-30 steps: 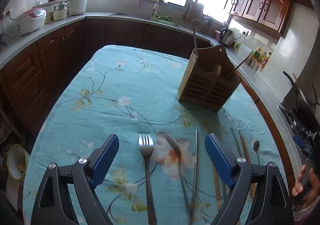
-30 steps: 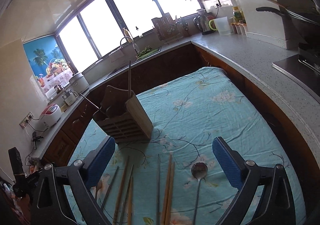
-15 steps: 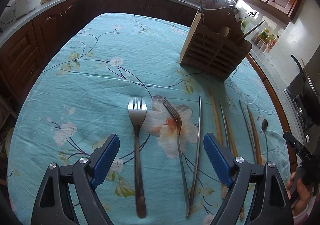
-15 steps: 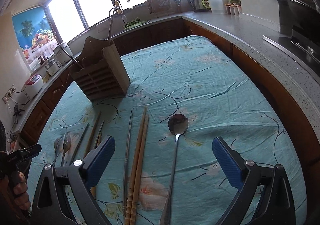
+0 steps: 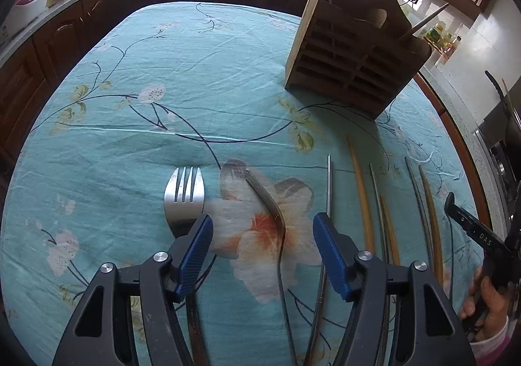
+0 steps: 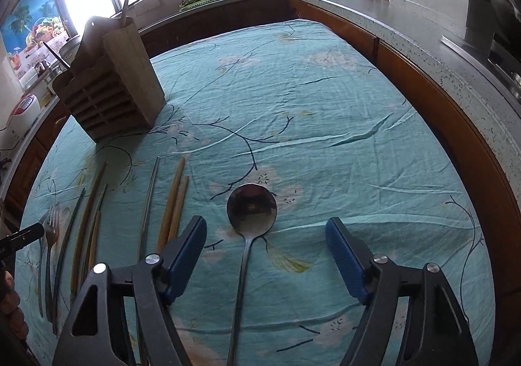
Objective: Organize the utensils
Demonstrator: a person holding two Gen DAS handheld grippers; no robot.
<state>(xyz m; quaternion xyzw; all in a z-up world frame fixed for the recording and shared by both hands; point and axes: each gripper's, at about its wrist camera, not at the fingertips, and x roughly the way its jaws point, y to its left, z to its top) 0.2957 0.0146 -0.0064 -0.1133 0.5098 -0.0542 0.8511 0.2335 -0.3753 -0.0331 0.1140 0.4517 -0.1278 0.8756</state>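
My left gripper is open, low over the teal floral tablecloth, with a fork lying on its side between its fingers. A second fork lies flat just left of the left finger. A metal chopstick and wooden chopsticks lie to the right. My right gripper is open, straddling the handle of a metal spoon. The wooden utensil holder stands at the back; it also shows in the right wrist view.
Several chopsticks and the forks lie left of the spoon. The table's right edge runs beside a grey countertop. The other gripper and hand show at the left view's right edge.
Both grippers have dropped lower and moved forward toward the utensils. The left jaws have narrowed around the tilted fork; the right jaws now straddle the spoon's handle.
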